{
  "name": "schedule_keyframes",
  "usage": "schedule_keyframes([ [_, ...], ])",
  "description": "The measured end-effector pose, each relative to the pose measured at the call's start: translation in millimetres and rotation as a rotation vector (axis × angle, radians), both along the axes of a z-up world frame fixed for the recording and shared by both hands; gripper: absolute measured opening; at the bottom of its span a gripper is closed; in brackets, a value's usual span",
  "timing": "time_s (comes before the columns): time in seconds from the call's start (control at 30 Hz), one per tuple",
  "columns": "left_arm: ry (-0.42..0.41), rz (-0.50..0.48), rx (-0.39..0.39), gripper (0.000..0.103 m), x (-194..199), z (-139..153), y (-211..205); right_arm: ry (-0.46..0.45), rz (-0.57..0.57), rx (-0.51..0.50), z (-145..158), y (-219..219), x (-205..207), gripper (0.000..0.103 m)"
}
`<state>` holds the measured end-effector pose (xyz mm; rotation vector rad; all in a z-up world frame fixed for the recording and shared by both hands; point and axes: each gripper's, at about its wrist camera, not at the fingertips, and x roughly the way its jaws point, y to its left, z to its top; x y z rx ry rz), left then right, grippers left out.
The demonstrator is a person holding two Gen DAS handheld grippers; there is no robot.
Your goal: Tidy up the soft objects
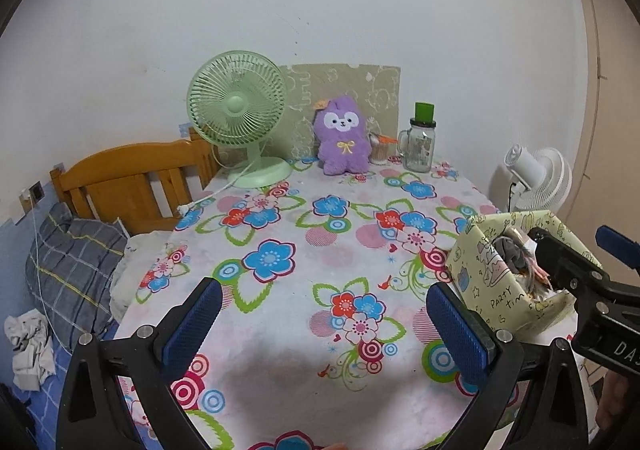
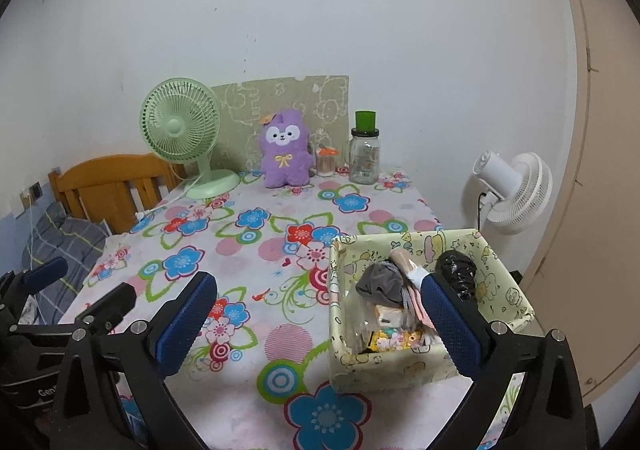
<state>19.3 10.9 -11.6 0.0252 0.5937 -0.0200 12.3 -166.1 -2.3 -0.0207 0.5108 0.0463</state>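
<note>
A purple plush toy (image 1: 342, 136) sits upright at the far edge of the flowered table, against a patterned board; it also shows in the right wrist view (image 2: 285, 149). A yellow-green patterned box (image 2: 424, 310) stands at the table's right front, holding a grey soft item (image 2: 378, 282), a black wrapped item (image 2: 458, 272) and small packets. The box shows at the right in the left wrist view (image 1: 500, 282). My left gripper (image 1: 320, 326) is open and empty above the table's near middle. My right gripper (image 2: 320, 322) is open and empty, its right finger over the box.
A green desk fan (image 1: 240, 114) stands at the back left, its cord trailing off the table. A glass jar with a green lid (image 1: 420, 142) and a small cup (image 1: 379, 149) stand right of the plush. A white fan (image 2: 508, 190) is beyond the right edge. A wooden bed head (image 1: 132, 178) is left.
</note>
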Motion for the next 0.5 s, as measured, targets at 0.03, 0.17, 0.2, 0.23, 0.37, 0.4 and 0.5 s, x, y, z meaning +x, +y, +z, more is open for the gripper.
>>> schedule_keyframes([
  [0.03,-0.006,0.005,-0.003,0.103,-2.3,1.4,1.5,-0.003,-0.002,0.001,0.6,-0.5,-1.7,0.103],
  [0.17,-0.021,0.007,-0.017,0.103,-9.1,5.3,3.8,-0.01,-0.004,0.01,1.5,-2.0,-7.5,0.103],
  [0.2,-0.024,0.008,-0.016,0.103,-10.3,6.1,3.9,-0.011,-0.005,0.012,1.3,-2.4,-8.6,0.103],
  [0.23,-0.027,0.008,-0.016,0.103,-12.0,7.2,3.5,-0.012,-0.005,0.013,1.0,-2.8,-9.1,0.103],
  [0.37,-0.034,0.003,-0.026,0.103,-15.8,9.6,3.6,-0.011,-0.007,0.014,0.0,-3.6,-11.8,0.103],
  [0.4,-0.037,0.001,-0.028,0.103,-16.7,9.8,3.1,-0.011,-0.009,0.015,-0.3,-4.2,-12.4,0.103],
  [0.5,-0.034,0.008,-0.024,0.103,-15.5,10.3,0.2,-0.013,-0.013,0.016,-0.2,-5.5,-15.2,0.103],
])
